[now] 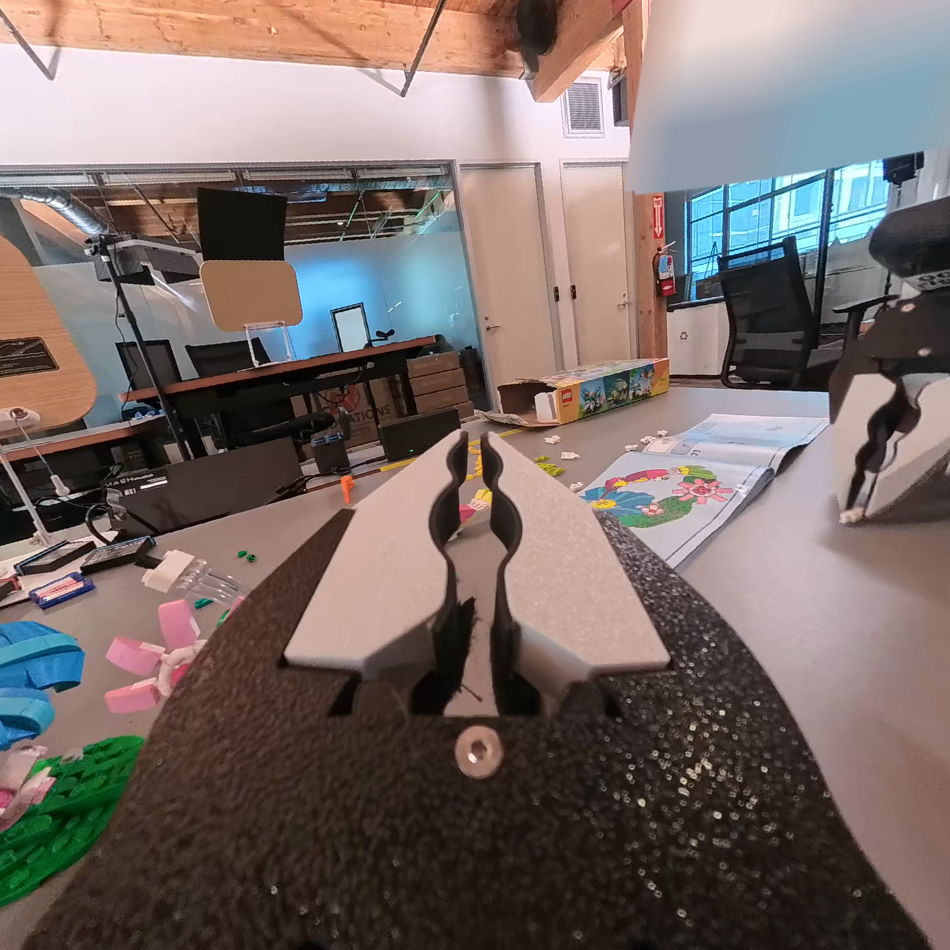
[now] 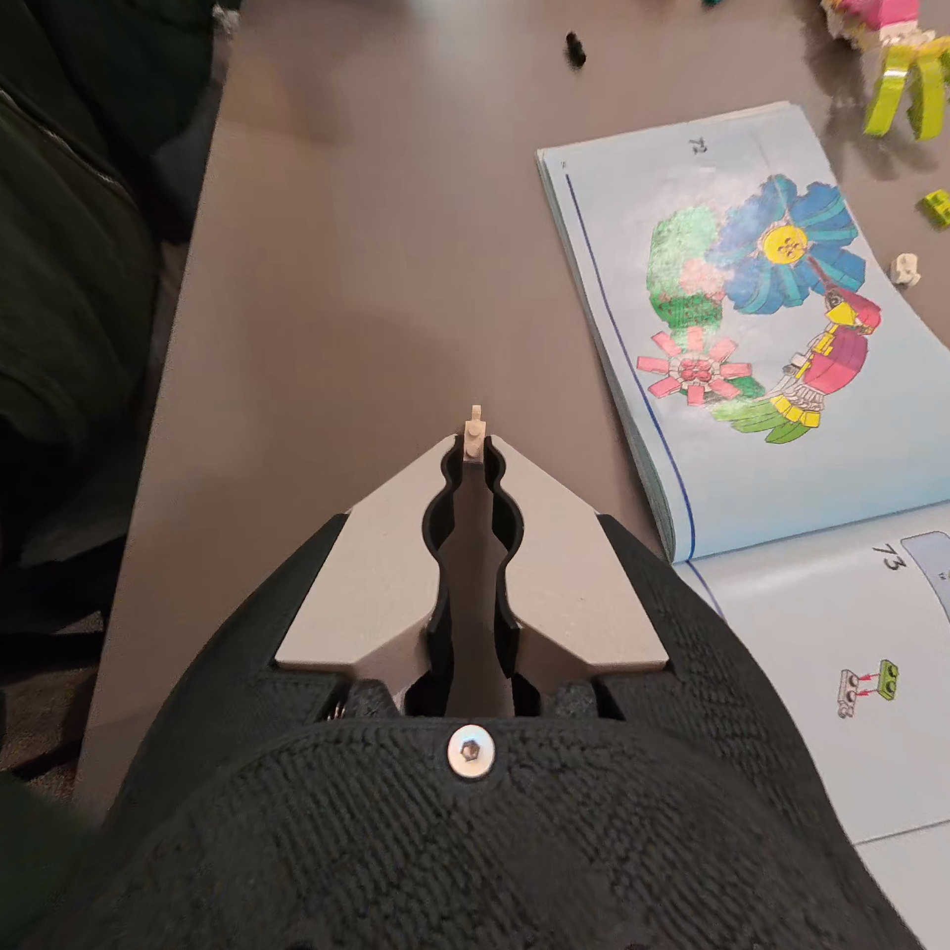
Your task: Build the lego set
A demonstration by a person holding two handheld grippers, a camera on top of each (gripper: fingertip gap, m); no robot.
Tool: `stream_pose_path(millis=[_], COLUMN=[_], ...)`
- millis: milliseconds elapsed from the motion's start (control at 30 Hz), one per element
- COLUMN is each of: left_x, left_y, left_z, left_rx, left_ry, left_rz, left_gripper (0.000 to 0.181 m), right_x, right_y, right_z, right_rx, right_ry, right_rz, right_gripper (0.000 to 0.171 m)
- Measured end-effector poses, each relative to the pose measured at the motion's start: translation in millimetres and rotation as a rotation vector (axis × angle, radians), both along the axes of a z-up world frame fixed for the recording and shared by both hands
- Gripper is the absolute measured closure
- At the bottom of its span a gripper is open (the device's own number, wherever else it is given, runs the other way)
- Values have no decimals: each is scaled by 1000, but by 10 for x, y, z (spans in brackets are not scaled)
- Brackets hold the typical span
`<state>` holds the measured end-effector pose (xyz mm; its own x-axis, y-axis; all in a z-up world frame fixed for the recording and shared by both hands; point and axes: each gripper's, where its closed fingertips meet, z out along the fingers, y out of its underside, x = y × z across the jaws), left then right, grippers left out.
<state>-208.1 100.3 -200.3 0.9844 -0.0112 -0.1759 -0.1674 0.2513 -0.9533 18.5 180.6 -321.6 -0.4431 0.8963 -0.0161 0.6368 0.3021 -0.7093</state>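
My right gripper [image 2: 473, 446] is shut on a small white lego piece [image 2: 473, 434] that sticks out past its tips, low over the grey table [image 2: 360, 257]. It also shows in the left wrist view [image 1: 856, 514], tips down near the table with the white piece [image 1: 851, 516] in them. My left gripper [image 1: 474, 439] is shut with only a thin slit between its fingers, empty, held above the table and pointing toward the loose pieces. The open instruction booklet [image 2: 745, 334] lies right of the right gripper and shows in the left wrist view [image 1: 683, 488] too.
At the left lie a pink petal assembly [image 1: 149, 663], blue flower parts [image 1: 31, 663] and a green studded plate [image 1: 56, 802]. A lime and pink build [image 2: 910, 87] and loose white pieces [image 1: 565, 455] lie beyond the booklet. The set's box [image 1: 586, 390] lies farther back. A person's dark clothing [image 2: 61, 308] is at the table edge. My right fingertips sit around 25 cm from my left ones. About 20 cm separates my left fingertips from the green studded plate [image 1: 56, 802].
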Motion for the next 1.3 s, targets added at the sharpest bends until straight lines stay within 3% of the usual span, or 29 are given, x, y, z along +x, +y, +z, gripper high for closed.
stream_pose_path(millis=[33,167,300,567,767,900,1000,1200,1300], left_x=[-5,-7,-22,-32,-33,-35,-31,-35,-33], left_y=[1,9,-3,-16,-16,-19,-15,-19,-20], left_z=[0,-7,6,19,20,24,20,25,25], left_rx=[0,-6,4,14,15,18,15,20,20], left_ry=[0,5,-7,-16,-16,-18,-14,-17,-15], left_rz=[4,10,10,9,9,8,8,9,8], left_gripper=[179,179,179,179,179,179,179,179,179], right_x=[1,8,27,190,115,148,165,57,65], right_y=[-4,-6,-41,-146,-379,-194,-105,-470,-378], right_z=[-24,-23,17,6,16,158,45,-1,34], right_rx=[3,0,-98,-223,-207,-235,-205,-139,-137], right_ry=[-6,12,9,-67,-62,9,-37,-34,-14], right_rz=[3,-2,-13,10,106,25,-18,157,119], right_gripper=[165,165,141,147,137,142,140,133,133])
